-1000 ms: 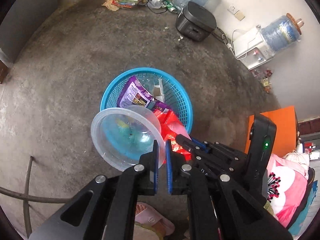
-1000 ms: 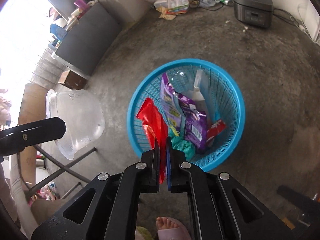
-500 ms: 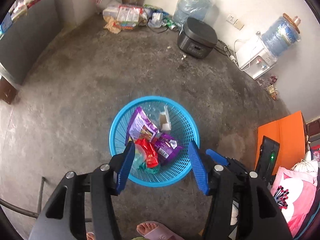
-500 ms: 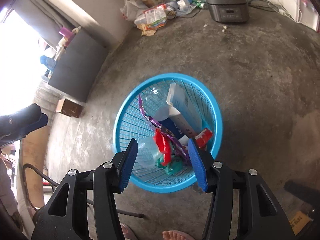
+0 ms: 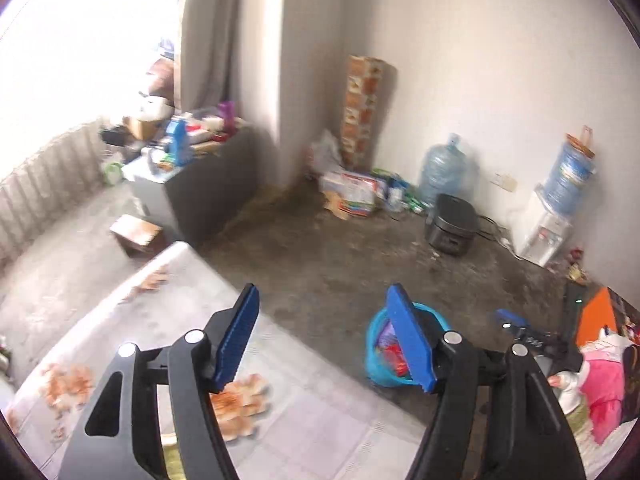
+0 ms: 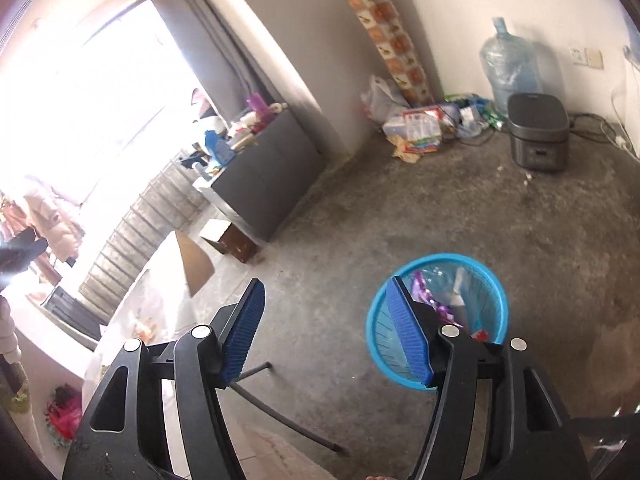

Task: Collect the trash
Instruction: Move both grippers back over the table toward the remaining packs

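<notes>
Below both grippers, blue basket (image 6: 496,292), wrappers unreadable

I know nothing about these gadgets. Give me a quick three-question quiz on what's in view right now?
1. True or false: the left gripper holds trash.
2. What colour is the basket on the floor?
3. The dark cooker stands: A) in the basket, B) near the far wall, C) on the table.

Key: 1 false, both it and the right gripper are open and empty; 2 blue; 3 B.
</notes>
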`<action>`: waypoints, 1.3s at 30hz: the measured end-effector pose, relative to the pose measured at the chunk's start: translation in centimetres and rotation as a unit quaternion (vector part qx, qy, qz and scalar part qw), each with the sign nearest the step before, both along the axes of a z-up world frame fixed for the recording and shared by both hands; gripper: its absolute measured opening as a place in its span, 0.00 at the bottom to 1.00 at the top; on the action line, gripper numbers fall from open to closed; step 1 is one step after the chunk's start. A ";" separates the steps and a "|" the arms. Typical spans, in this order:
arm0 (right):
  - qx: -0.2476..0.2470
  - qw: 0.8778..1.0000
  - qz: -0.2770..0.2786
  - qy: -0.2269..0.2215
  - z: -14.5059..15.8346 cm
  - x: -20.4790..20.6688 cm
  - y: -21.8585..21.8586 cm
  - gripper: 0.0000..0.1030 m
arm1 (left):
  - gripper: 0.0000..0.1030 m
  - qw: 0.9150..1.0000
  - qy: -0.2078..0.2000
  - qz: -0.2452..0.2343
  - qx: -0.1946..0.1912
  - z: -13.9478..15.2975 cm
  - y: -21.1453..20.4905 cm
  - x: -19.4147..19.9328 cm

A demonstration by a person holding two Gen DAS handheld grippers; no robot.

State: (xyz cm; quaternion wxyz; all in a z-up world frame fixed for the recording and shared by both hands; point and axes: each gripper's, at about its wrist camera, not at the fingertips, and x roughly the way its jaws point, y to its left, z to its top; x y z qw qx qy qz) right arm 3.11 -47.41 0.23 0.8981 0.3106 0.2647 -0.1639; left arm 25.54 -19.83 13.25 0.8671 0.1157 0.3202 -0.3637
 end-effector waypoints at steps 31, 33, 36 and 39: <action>-0.064 0.878 0.458 0.126 -2.1 13.9 37.0 0.71 | 0.62 0.953 0.151 0.262 -0.029 -18.6 33.3 -3.9; -0.083 0.871 0.464 0.137 -2.7 14.7 38.0 0.72 | 0.57 0.955 0.153 0.255 -0.005 -19.8 32.8 -2.9; -0.108 0.862 0.471 0.152 -3.6 15.5 38.8 0.73 | 0.47 0.959 0.139 0.245 0.032 -21.1 32.2 -2.4; -0.120 0.856 0.475 0.166 -4.4 16.1 39.5 0.73 | 0.31 0.962 0.102 0.237 0.094 -21.4 30.8 -2.7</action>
